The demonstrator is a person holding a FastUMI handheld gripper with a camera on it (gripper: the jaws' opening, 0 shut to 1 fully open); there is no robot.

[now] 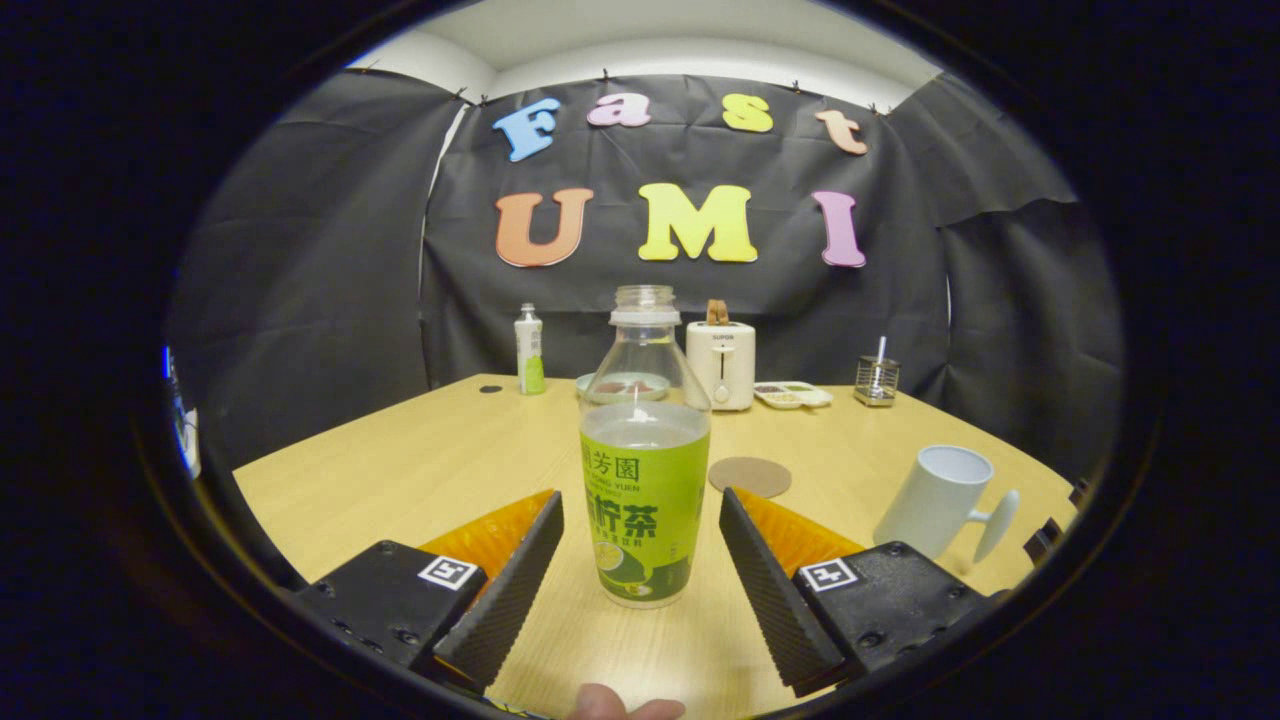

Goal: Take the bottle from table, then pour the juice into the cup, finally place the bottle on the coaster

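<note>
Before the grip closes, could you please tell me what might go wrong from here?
1. The uncapped clear plastic bottle with the green label stands between the open gripper fingers; a jolt could spill juice.
2. The white ceramic cup and round cork coaster sit off to the side, so pouring needs care.

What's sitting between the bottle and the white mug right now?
In the gripper view, the hand-held gripper's right-side finger and the round cork coaster lie between the bottle and the white mug; fingers open.

Green-labelled clear bottle [645, 470], white cup [935, 498], tan coaster [750, 476], black ribbed tool [640, 510] fingers open, orange-backed.
</note>
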